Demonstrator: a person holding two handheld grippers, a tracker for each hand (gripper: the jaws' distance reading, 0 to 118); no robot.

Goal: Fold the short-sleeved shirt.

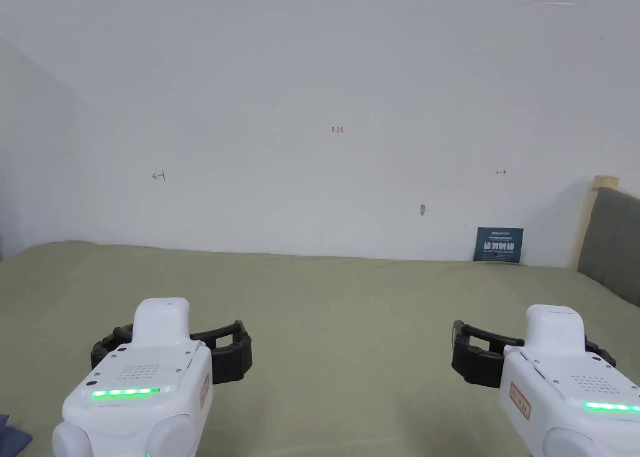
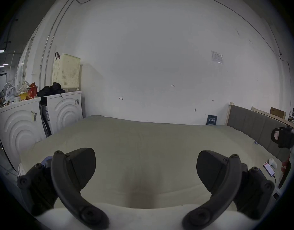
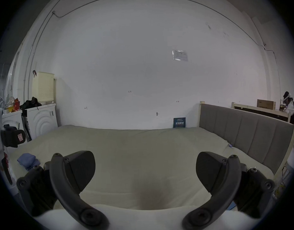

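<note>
A crumpled blue garment [image 3: 27, 161], seemingly the shirt, lies near the bed's left front corner. Its edge peeks in at the head view's bottom left [image 1: 9, 436] and behind my left gripper's left jaw [image 2: 47, 160]. My left gripper [image 1: 172, 339] [image 2: 146, 164] hovers open over the green sheet, a little right of the garment, with nothing between its jaws. My right gripper [image 1: 537, 339] [image 3: 145, 164] is held open over the bed's right half, also empty. Each gripper view catches the other one at its edge: the right gripper [image 2: 283, 137] and the left gripper [image 3: 12, 137].
The bed [image 1: 344, 302] has a pale green sheet and a white wall behind it. A grey padded headboard [image 1: 612, 252] borders the right side, with a blue sign [image 1: 498, 244] against the wall. A phone [image 2: 268, 168] lies at the bed's right front. Washing machines [image 2: 65, 110] stand at the left. A person [image 3: 289, 107] is far right.
</note>
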